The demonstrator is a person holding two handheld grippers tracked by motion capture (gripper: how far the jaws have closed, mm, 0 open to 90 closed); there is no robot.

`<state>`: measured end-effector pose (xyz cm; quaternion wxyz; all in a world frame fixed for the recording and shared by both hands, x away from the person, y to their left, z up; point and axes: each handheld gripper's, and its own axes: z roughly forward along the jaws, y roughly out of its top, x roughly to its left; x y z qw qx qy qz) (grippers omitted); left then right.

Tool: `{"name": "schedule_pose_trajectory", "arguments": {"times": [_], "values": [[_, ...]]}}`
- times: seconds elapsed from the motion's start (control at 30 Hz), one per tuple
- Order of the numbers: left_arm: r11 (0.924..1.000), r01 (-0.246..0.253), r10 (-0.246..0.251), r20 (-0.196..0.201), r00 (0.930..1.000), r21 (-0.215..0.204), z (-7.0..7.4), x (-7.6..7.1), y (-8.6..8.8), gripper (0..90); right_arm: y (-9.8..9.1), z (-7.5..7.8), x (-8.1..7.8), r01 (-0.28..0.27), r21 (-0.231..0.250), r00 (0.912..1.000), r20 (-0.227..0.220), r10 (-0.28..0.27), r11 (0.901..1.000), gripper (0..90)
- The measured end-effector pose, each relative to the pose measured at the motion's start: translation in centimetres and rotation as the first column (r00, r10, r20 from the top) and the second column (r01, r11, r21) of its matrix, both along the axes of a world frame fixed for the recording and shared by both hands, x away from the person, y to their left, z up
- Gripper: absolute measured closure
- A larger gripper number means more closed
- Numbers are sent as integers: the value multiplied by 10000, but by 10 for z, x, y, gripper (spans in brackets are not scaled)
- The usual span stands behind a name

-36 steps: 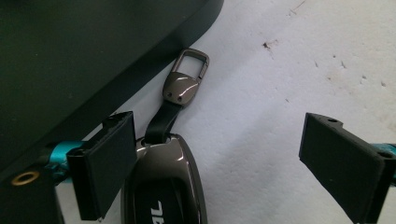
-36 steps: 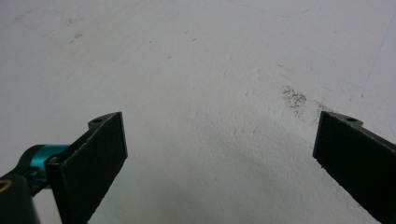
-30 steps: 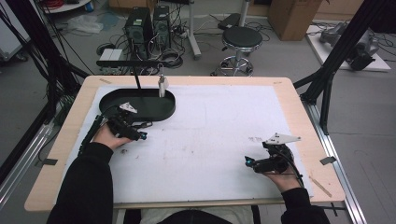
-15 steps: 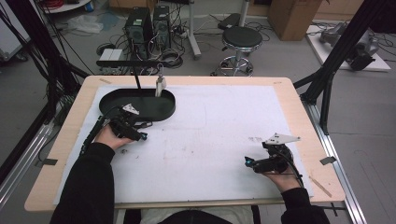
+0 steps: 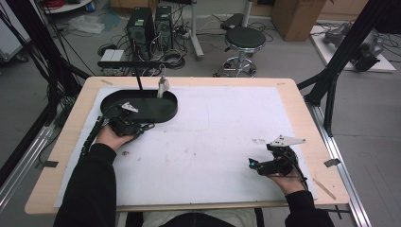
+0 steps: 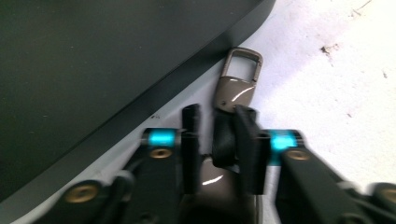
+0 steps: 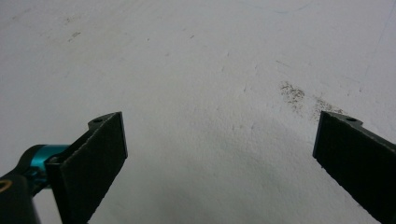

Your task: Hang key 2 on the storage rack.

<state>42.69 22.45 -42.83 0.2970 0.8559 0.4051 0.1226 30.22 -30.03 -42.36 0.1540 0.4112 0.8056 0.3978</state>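
Note:
A brownish metal clasp (image 6: 238,79) on a black loop lies on the white mat against the front rim of the black oval tray (image 5: 163,113). My left gripper (image 6: 217,135) has just been closing its jaws around the clasp's loop and body, and now stands shut on it. In the high view the left gripper (image 5: 142,126) sits at the tray's near edge. My right gripper (image 5: 253,165) rests low at the front right. In its own view the right gripper (image 7: 219,158) stands open, with bare mat between the jaws.
The tray carries a black post (image 5: 139,82) with a crossbar (image 5: 127,63), and a small grey piece (image 5: 162,86) hangs beside it. A white mat (image 5: 217,137) covers the wooden table (image 5: 302,101). Black frame struts (image 5: 331,80) stand at the right.
Both hands stay where they were. The left gripper's jaws look drawn closer together at the tray's rim than in the earlier frames.

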Motion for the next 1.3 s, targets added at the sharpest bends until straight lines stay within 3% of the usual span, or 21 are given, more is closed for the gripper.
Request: {"name": "schedule_pose_trajectory", "arguments": {"times": [0.17, 0.33, 0.8, 1.07, 1.3], "values": [[9992, 265, -266, 40, 9996, 302, 3, -1, -2, 853, -1, 0, 0, 5, -28, 10000, 94, -5, 10000, 22], [9934, 811, -823, 112, 9965, 810, 12, -2, -5, 861, 0, 1, -1, 44, -9, 10000, 61, -44, 10000, 23], [9893, 1299, -1365, 1065, 9849, 670, 76, -4, -6, 862, 2, 1, 0, -81, -98, 9999, 151, 82, 9999, 22], [9892, 1229, -1329, 1372, 9816, 795, 99, 4, -5, 862, 0, 1, -2, 31, -51, 9999, 161, -31, 10000, 23], [9930, 1137, -1175, 1813, 9764, 315, 116, 11, -3, 863, 0, 1, 0, -30, -78, 9998, 188, 32, 10000, 22]]}}
